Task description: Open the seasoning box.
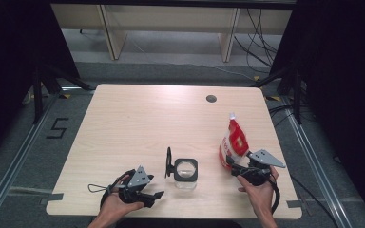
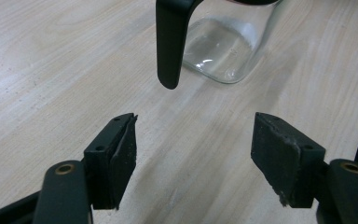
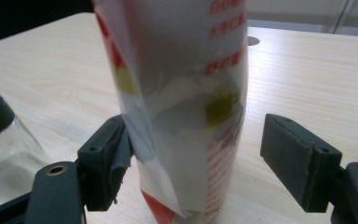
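A pale wooden table (image 1: 138,118) seen from above. At about seven o'clock, the left gripper (image 1: 153,197) rests low with its jaws spread wide and nothing between them, pointing at a glass jug (image 1: 186,172) just beyond, near six o'clock. The jug has a black rim and black handle (image 1: 168,162) facing that gripper. At four o'clock stands a red and white pouch (image 1: 233,141) with red printed characters, too blurred to read. The right gripper (image 1: 230,165) straddles it: one pad touches, the other stands clear.

one glass jug (image 1: 186,170), one pouch (image 1: 233,141), apparently refill
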The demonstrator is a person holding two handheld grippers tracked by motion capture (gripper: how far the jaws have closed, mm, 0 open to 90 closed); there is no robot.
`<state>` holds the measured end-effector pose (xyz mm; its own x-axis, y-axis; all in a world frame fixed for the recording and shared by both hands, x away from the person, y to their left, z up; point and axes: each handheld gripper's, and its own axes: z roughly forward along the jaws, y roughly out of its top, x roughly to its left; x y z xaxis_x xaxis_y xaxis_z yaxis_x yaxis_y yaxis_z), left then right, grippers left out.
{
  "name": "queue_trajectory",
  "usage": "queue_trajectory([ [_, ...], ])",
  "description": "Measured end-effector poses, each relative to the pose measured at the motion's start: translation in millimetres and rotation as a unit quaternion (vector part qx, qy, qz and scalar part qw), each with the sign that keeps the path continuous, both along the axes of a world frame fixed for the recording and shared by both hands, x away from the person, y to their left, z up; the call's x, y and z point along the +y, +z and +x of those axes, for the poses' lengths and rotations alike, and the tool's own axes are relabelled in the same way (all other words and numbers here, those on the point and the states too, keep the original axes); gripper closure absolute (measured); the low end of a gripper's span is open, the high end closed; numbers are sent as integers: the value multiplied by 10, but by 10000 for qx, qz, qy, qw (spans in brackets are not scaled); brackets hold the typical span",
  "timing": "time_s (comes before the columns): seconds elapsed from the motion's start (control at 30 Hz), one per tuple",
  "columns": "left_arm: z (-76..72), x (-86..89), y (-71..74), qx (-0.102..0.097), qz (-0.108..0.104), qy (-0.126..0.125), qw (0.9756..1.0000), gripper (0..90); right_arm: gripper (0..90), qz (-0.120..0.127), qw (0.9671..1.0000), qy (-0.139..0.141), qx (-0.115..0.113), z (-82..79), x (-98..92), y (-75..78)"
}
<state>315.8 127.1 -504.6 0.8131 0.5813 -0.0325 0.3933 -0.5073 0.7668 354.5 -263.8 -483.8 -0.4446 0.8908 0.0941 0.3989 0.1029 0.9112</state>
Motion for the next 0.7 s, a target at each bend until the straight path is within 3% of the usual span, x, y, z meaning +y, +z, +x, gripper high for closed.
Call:
queue_trajectory([
  [0.07,5,-1,-2,-15,30,-9,10000,306,272,-76,9998,-182,-61,7,26,-9],
  [0.1,3,-1,3,70,-4,-57,10000,307,280,-24,9995,-305,27,-16,65,-9],
  [0.17,-1,-6,-4,3,-11,-9,10000,307,286,-28,9995,-298,-77,1,74,-21],
  [0.23,3,-2,-4,-4,20,-1,10000,307,354,5,9997,-230,-96,6,107,-40],
  [0.27,4,3,2,32,30,-29,10000,307,366,-116,9995,-242,-147,16,115,-53],
  [0.33,11,6,7,-100,45,-79,9999,307,375,-68,9996,-265,-43,7,123,-46],
  [0.37,10,7,8,-85,32,-87,9999,308,379,-201,9997,-63,-82,28,78,-26],
  [0.43,8,8,9,-83,45,-93,9999,308,381,-312,9994,57,-158,51,47,-30],
  [0.5,-2,3,3,-11,9,-2,10000,309,386,-137,9998,93,-101,60,44,-34],
  [0.53,-2,3,4,-11,2,-7,10000,309,387,-179,9998,125,-32,60,30,-25],
  [0.57,0,5,5,-24,12,-13,10000,309,388,-245,9985,455,-160,116,-40,-23],
  [0.63,10,7,6,-86,33,-88,9999,309,388,-126,9989,449,-40,103,-39,-21],
  [0.67,3,3,1,-23,30,-21,10000,309,388,-163,9978,628,-147,136,-75,-28],
  [0.7,0,-1,0,5,2,-18,10000,309,389,-109,9977,655,-103,138,-94,-30],
])
